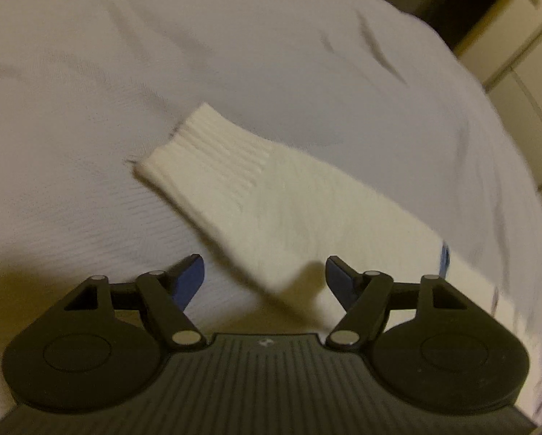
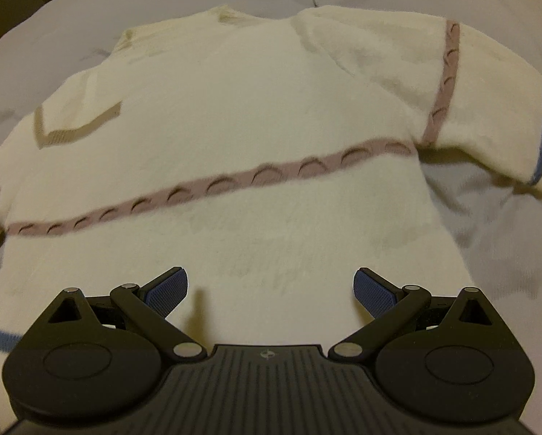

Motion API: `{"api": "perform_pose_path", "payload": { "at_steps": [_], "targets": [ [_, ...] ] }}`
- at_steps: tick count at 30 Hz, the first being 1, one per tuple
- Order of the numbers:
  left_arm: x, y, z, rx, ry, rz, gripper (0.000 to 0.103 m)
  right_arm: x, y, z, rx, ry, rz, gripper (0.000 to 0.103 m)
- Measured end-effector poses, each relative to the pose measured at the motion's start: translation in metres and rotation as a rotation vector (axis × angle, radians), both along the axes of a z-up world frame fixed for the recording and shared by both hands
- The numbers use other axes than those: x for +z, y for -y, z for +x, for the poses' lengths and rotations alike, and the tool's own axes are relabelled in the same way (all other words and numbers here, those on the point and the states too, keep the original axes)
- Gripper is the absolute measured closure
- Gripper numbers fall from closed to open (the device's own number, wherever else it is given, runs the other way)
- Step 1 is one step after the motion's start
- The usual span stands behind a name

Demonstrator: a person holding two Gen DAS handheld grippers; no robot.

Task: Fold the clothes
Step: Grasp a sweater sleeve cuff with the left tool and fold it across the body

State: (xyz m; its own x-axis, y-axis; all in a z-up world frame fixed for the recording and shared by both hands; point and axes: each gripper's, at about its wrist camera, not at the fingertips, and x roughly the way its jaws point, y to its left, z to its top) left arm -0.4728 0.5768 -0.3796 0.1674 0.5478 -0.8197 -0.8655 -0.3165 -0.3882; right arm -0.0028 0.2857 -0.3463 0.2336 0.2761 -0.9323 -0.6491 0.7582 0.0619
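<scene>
A: Sweater [image 2: 234, 108] position?
B: Cream knit, spread flat on the grey bed sheet [image 1: 271, 54]; pink cable band across the chest; one sleeve [image 1: 271, 195] lies out toward the sheet's edge, ribbed cuff free.
A: Jaws?
B: Left gripper [image 1: 265, 279] parted above the sleeve, empty. Right gripper [image 2: 271, 290] parted over the body, empty.

Both grippers point steeply down over the sweater [image 2: 234, 116]: left gripper [image 1: 265, 277] jaws apart, right gripper [image 2: 271, 290] jaws wider, nothing gripped.
</scene>
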Motion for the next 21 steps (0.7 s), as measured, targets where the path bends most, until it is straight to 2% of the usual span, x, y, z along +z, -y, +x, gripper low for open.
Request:
{"api": "perform_pose_path", "payload": {
  "at_steps": [1,2,3,4,6,8,12,14,16,19,21],
  "targets": [
    [-0.005,-0.002,-0.002,0.022,0.024,0.009,0.047,-0.002,-0.003,0.002,0.004,0.006,-0.005,0.002],
    [-0.007,-0.004,-0.003,0.031,0.045,0.017,0.077,-0.003,-0.005,0.005,0.009,0.012,-0.011,0.002],
    [-0.006,-0.006,-0.002,0.027,0.066,0.022,0.092,-0.005,-0.007,0.007,0.013,0.018,-0.015,0.002],
    [-0.002,-0.008,0.001,0.016,0.074,0.03,0.099,-0.007,-0.008,0.009,0.018,0.023,-0.02,0.002],
    [0.02,-0.004,0.015,-0.038,0.056,0.098,0.099,-0.009,-0.008,0.014,0.024,0.028,-0.029,0.002],
    [0.053,0.005,0.041,-0.144,0.077,0.177,0.099,-0.009,-0.004,0.018,0.023,0.032,-0.029,0.002],
    [0.116,0.037,0.126,-0.435,0.246,0.305,0.099,-0.004,0.012,0.031,-0.002,0.033,-0.023,0.002],
    [0.132,0.061,0.185,-0.61,0.314,0.328,0.099,0.001,0.02,0.038,-0.022,0.038,-0.015,0.002],
    [0.13,0.089,0.246,-0.788,0.375,0.299,0.096,0.008,0.029,0.047,-0.046,0.044,-0.002,0.002],
    [0.1,0.134,0.327,-0.988,0.369,0.169,0.073,0.018,0.04,0.062,-0.082,0.054,0.017,0.002],
    [0.074,0.161,0.36,-1.069,0.296,0.08,0.074,0.024,0.048,0.073,-0.1,0.059,0.031,0.002]
  ]
}}
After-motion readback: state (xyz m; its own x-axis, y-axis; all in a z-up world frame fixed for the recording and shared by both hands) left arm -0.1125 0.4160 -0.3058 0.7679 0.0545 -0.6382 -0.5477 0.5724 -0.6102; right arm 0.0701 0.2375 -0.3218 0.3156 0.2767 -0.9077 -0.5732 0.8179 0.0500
